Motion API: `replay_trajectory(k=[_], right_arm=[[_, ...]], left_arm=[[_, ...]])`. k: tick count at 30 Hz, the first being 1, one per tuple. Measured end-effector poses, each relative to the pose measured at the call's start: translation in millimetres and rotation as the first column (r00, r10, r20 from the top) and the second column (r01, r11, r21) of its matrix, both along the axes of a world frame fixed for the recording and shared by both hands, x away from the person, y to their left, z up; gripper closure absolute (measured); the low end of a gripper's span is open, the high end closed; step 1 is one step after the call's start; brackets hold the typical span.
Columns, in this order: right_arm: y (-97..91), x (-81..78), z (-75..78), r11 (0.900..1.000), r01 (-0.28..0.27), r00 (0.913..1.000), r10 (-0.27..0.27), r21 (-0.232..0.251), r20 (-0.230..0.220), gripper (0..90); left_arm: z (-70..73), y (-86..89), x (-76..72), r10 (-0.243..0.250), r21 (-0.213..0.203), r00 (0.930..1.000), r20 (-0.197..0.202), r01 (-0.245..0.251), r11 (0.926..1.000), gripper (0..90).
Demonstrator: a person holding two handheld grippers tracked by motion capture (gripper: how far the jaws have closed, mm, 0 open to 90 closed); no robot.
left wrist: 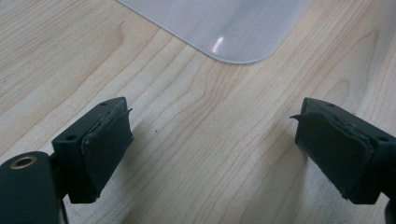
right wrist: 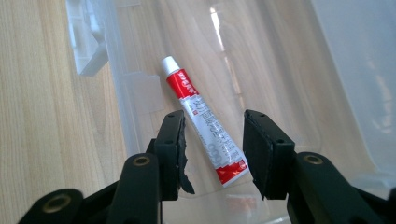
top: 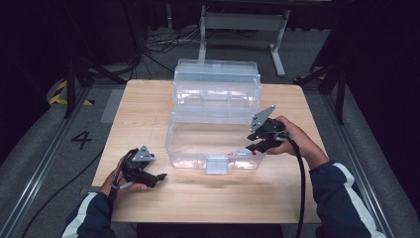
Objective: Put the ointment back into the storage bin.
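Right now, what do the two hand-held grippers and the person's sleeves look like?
Both are black two-jaw tools. The left hand-held gripper and the right hand-held gripper each carry a grey three-cornered plate on top. The pads are dark and frayed at the edges. A black cable trails from the right one. The sleeves are dark navy with white stripes.

Clear lidded box (top: 216, 126) open mid-desk (top: 148, 99). Right gripper (top: 255, 145) over box's front right corner, above red-white tube (top: 242, 153). Left gripper (top: 159, 177) resting on desk, front left.
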State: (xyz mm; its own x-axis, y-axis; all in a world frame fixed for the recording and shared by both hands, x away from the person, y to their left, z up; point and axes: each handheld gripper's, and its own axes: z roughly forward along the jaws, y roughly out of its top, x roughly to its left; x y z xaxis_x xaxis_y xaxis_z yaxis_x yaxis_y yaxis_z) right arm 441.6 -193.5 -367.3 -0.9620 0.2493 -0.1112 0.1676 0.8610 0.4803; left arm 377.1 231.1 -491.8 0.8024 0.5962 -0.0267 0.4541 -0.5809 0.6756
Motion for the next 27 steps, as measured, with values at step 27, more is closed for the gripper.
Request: replay_trajectory(k=[27], right_arm=[[-51.2, -21.2, 19.6, 0.9599, 0.068, 0.9752, -0.121, 0.272, 0.185, 50.0]], left_arm=[[28.1, -9.5, -13.8, 0.015, 0.012, 0.9986, 0.051, -0.016, 0.9998, 19.4]])
